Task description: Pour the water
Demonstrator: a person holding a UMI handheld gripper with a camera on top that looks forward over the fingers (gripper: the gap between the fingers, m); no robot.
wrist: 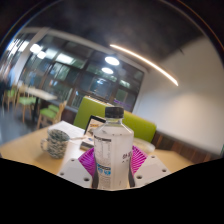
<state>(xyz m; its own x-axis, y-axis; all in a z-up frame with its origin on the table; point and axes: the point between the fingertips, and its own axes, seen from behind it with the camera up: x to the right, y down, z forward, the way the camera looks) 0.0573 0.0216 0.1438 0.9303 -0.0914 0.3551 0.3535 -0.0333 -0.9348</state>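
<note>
Clamping the bottle (113,150), the gripper (112,172) has both fingers pressed against its sides, the pink pads (90,160) showing through the clear plastic on either flank. The bottle stands upright between them, cap (114,113) on top and seemingly screwed in place, a pale label around its middle. How much water it holds I cannot tell.

Beyond the fingers and off to one side, a mug (56,142) with a dark speckled pattern sits on the pale table (30,148), well apart from the bottle. It looks like the vessel meant to receive the water, though nothing shows whether it already holds any.

Farther out are green chairs (95,108) and a dark glass wall with ceiling lights reflected in it.

Judging from this, the pour has not begun: the bottle is gripped but not tilted, not over the mug, and the cap appears closed. Left to do are carrying it across to the mug, dealing with the cap, and tipping.
</note>
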